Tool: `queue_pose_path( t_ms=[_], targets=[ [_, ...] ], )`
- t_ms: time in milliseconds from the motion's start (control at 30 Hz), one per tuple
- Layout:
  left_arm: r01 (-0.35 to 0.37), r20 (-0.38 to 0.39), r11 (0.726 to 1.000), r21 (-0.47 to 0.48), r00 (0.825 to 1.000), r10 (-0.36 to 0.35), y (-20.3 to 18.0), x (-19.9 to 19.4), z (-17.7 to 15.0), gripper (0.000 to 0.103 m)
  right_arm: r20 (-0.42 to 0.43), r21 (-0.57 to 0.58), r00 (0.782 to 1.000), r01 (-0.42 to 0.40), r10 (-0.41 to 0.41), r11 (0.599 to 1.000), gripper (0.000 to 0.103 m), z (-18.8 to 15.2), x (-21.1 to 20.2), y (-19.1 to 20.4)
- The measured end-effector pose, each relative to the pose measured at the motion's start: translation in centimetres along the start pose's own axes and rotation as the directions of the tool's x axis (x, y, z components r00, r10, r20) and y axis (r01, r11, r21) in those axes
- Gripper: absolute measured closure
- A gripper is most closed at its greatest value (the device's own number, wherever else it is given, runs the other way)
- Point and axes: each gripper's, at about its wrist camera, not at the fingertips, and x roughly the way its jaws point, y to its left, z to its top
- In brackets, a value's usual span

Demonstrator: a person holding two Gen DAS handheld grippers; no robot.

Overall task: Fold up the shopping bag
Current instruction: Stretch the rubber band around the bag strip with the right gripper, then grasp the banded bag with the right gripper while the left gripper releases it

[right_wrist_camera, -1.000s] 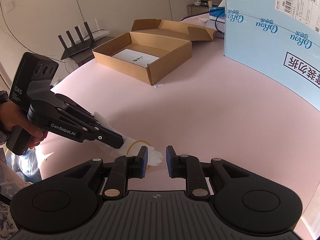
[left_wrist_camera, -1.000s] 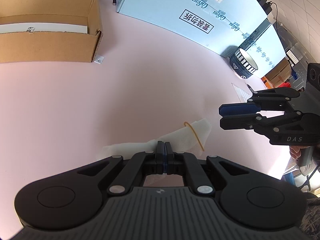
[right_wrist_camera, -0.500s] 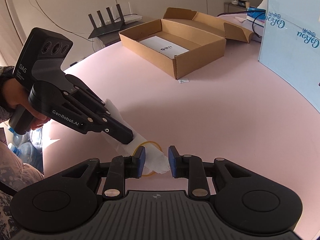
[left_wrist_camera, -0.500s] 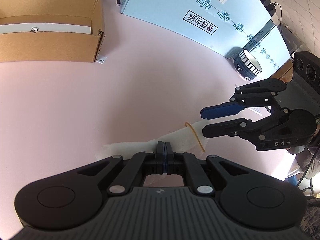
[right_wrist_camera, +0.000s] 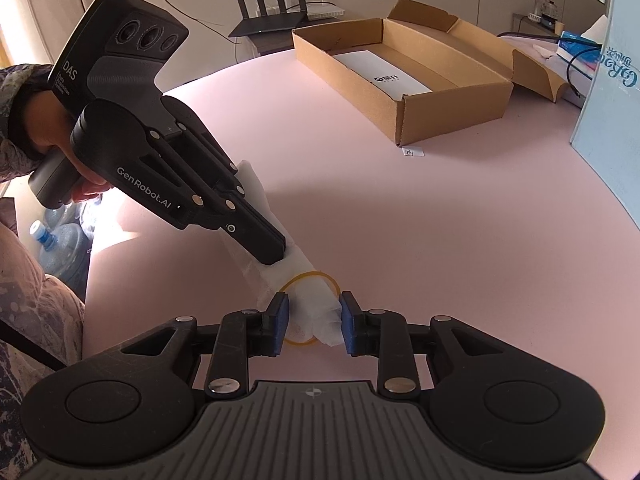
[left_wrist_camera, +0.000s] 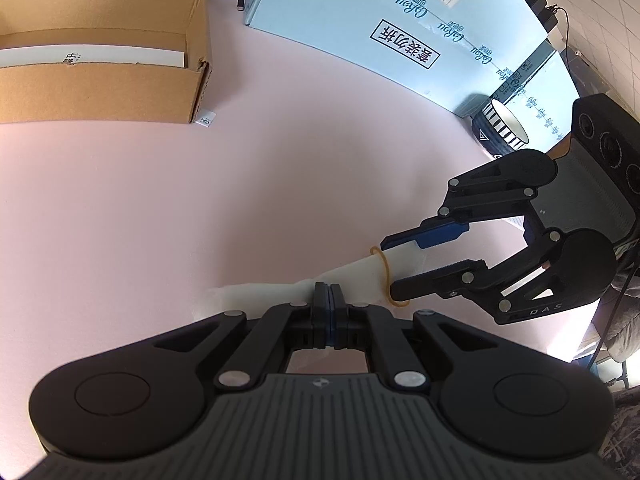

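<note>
Fingers of the right gripper [right_wrist_camera: 313, 322] now straddle the banded end of the rolled shopping bag [right_wrist_camera: 304, 300], parted and not visibly pressing; earlier they stood just short of it.
The left gripper [left_wrist_camera: 327, 300] is clamped shut on the roll, which lies on the pink table [left_wrist_camera: 200, 200], long axis running between the grippers; sliding the rubber band [right_wrist_camera: 308, 278] further on seems next.

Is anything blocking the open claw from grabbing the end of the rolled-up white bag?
No. The right gripper has its jaws on either side of the free end of the rolled bag, with nothing else between them. A rubber band loops the roll there. The left gripper pinches the roll farther along.
</note>
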Motion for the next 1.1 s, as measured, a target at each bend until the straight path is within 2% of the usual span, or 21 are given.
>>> queue_pose_path(
  t_ms=[233,467,767,933,1100],
  targets=[
    [-0.003,0.002,1.0,-0.013,1.0,0.003,0.0,0.0,-0.1,0.101,-0.041,-0.231,0.999,-0.019,0.01,0.973,0.078,0.3,0.7,1.1],
    [-0.006,0.003,1.0,-0.018,1.0,0.006,-0.1,0.0,-0.1,0.101,-0.055,-0.292,0.998,-0.046,0.031,0.955,0.077,0.2,1.0,0.8],
    [-0.007,-0.001,1.0,-0.021,1.0,0.007,0.0,0.0,0.0,0.101,-0.089,-0.234,0.992,-0.106,0.087,0.966,0.075,0.5,1.4,-0.6],
    [-0.008,-0.003,1.0,-0.021,1.0,0.008,-0.1,0.1,0.0,0.101,-0.105,-0.171,0.992,-0.085,0.067,0.982,0.075,1.0,1.5,-0.5],
    [-0.013,0.001,0.999,-0.049,1.0,0.013,-0.1,0.0,0.0,0.101,-0.087,-0.04,0.995,-0.046,0.043,0.998,0.089,1.0,1.0,-0.6]
  ],
)
